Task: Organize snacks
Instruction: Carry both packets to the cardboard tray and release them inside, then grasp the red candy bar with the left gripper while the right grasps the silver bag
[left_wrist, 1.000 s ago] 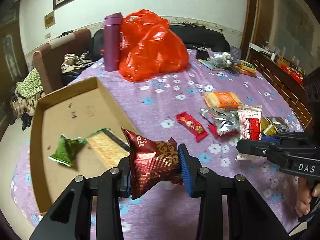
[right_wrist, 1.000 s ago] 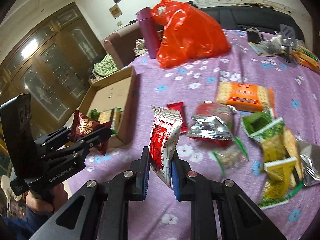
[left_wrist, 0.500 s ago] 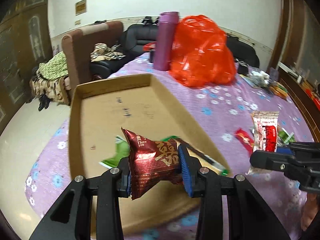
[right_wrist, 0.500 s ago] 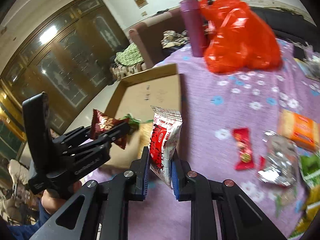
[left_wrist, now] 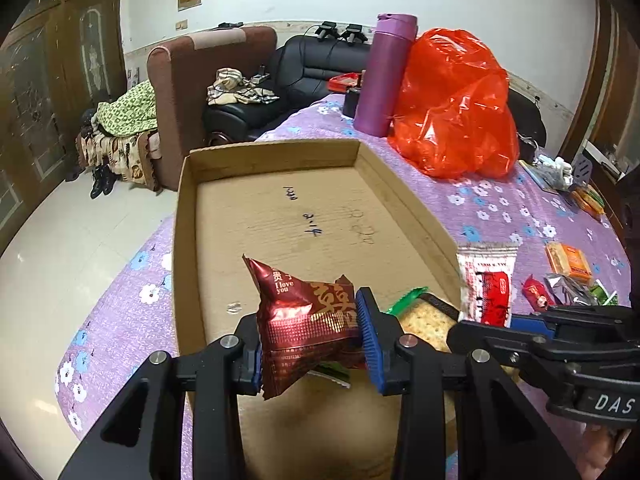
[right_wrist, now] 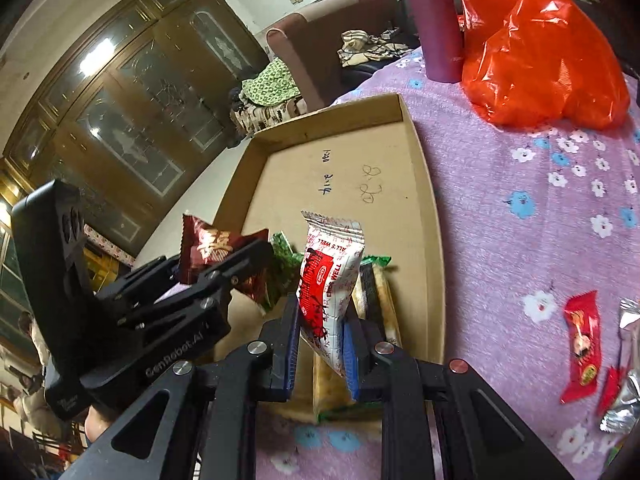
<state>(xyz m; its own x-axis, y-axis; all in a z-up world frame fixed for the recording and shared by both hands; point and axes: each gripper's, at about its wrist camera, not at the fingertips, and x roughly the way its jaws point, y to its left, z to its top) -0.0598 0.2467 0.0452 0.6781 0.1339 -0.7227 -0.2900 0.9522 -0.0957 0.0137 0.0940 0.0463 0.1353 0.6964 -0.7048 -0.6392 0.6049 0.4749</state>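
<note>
snacks in transit, left wrist view: the left claw [left_wrist: 310, 334] is clamped on a dark red foil snack packet with gold lettering [left_wrist: 304, 324], its blue pads pressing both sides. a second ago it hung over the purple flowered worktop [left_wrist: 500, 208] beside the shallow brown cardboard tray [left_wrist: 280, 156]; now it hangs over the tray floor. a green-edged cracker pack [left_wrist: 424, 316] lies in the tray just behind the claw. a tall purple flask [left_wrist: 386, 76] and an orange plastic bag [left_wrist: 452, 104] stand beyond the tray's far corner.

right wrist view: the right claw [right_wrist: 322, 340] is fully closed on a white and red sachet [right_wrist: 330, 280], held upright. it has likewise swung from the loose snacks on the worktop to the tray's near end, above the cracker pack [right_wrist: 380, 300]. a small red wrapped sweet [right_wrist: 582, 336] and silver packets [right_wrist: 628, 384] remain outside on the cloth.

both packets appear ready for release into the tray; several snacks are left to gather.
</note>
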